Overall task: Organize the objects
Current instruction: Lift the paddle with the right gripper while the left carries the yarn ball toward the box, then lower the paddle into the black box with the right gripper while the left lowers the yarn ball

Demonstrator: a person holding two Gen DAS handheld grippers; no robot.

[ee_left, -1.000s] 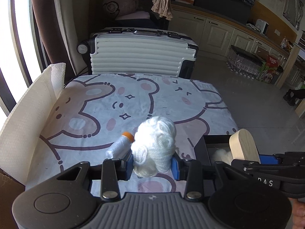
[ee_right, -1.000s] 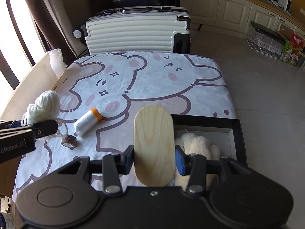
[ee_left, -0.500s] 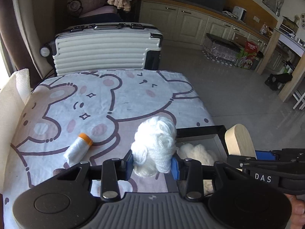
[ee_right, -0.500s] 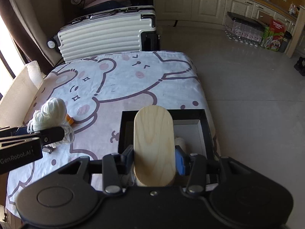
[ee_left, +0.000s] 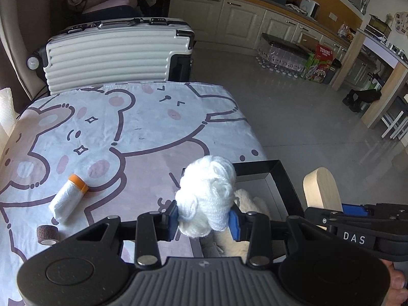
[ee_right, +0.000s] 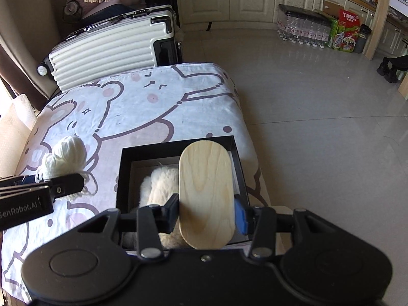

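My left gripper (ee_left: 204, 220) is shut on a white ball of yarn (ee_left: 207, 199), held above the left edge of a black open box (ee_left: 278, 176). My right gripper (ee_right: 206, 214) is shut on an oval wooden board (ee_right: 205, 191), held upright over the same box (ee_right: 176, 146). A cream fluffy item (ee_right: 160, 186) lies inside the box. The yarn also shows in the right wrist view (ee_right: 65, 154), left of the box. A white roll with an orange cap (ee_left: 67, 197) and a small brown tape roll (ee_left: 47, 234) lie on the bear-print cloth (ee_left: 127, 132).
A white ribbed suitcase (ee_left: 114, 53) stands behind the table. White paper (ee_left: 5, 107) stands at the table's left edge. The tiled floor (ee_right: 318, 127) lies to the right, with bottles and cartons (ee_right: 344, 30) near the cabinets.
Both grippers have moved right with their loads. The yarn now hangs at the box's left edge and the board sits over the box interior. The orange-capped roll stayed on the cloth.
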